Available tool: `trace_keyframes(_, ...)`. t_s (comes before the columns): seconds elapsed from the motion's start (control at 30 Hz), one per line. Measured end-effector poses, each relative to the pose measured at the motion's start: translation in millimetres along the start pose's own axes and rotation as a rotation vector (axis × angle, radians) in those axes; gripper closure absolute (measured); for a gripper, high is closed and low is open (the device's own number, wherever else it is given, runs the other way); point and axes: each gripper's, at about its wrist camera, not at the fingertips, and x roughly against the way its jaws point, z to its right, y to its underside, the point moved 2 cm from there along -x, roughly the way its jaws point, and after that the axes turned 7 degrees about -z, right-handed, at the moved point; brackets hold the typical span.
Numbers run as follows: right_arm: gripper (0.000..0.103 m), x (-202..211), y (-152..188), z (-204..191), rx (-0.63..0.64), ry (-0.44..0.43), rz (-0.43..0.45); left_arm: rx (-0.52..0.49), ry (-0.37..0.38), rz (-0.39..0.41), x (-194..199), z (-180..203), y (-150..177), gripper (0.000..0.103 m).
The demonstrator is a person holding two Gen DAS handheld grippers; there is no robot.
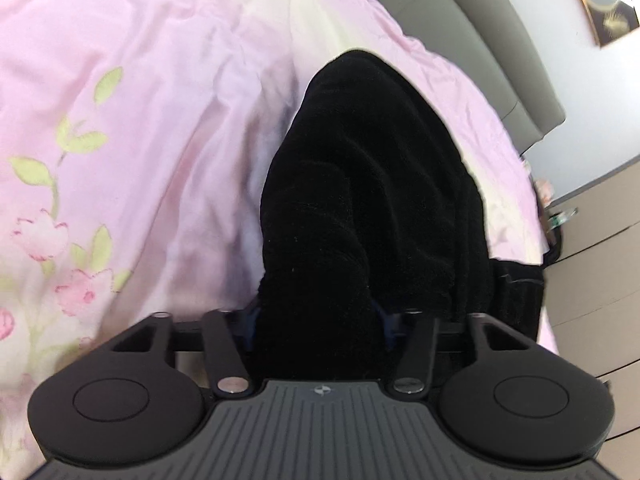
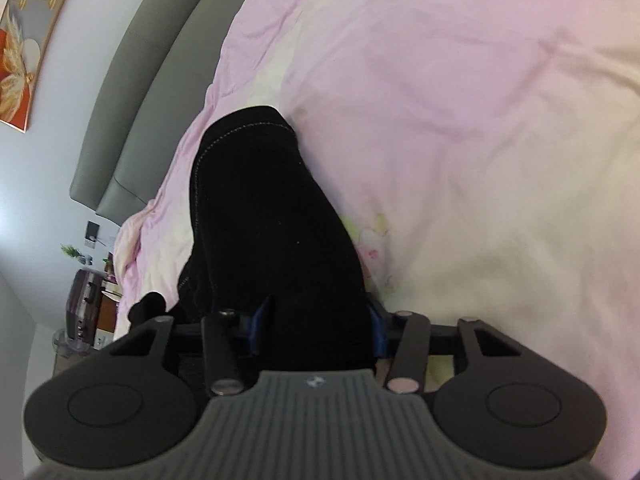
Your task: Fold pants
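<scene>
Black pants (image 1: 372,200) lie bunched on a pink floral bedspread (image 1: 132,120), gripped at two places. The left gripper (image 1: 316,320) is clamped on a thick fold, the cloth running toward twelve o'clock. The right gripper (image 2: 316,320) likewise pinches stitched fabric between its blue pads (image 2: 260,328). A grey headboard (image 2: 132,92) stands at ten o'clock.
</scene>
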Motion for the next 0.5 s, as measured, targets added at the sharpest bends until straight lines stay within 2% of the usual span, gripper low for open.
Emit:
trace_keyframes(0.03, 0.074, 4.6, -0.9, -1.5, 0.002, -0.022, 0.002, 0.003, 0.014, 0.009, 6.3, 2.5, 0.5, 0.057)
trace_keyframes(0.13, 0.078, 23.6, -4.2, -14.1, 0.008, -0.081, 0.015, -0.015, 0.037, 0.030, 28.1, 13.8, 4.0, 0.060)
trace_keyframes(0.3, 0.079, 43.5, -6.1, -55.5, 0.039, -0.138, -0.005, -0.044, 0.070, 0.087, 70.8, 31.4, 8.6, 0.061)
trace_keyframes(0.43, 0.079, 55.0, 12.0, -73.6, 0.041, -0.189, -0.057, -0.058, 0.062, 0.096, 103.0, 24.9, 24.3, 0.061)
trace_keyframes(0.5, 0.079, 54.4, 23.7, -68.4, 0.022, -0.190, -0.075, -0.038, 0.019, 0.075, 107.7, 6.8, 34.1, 0.061)
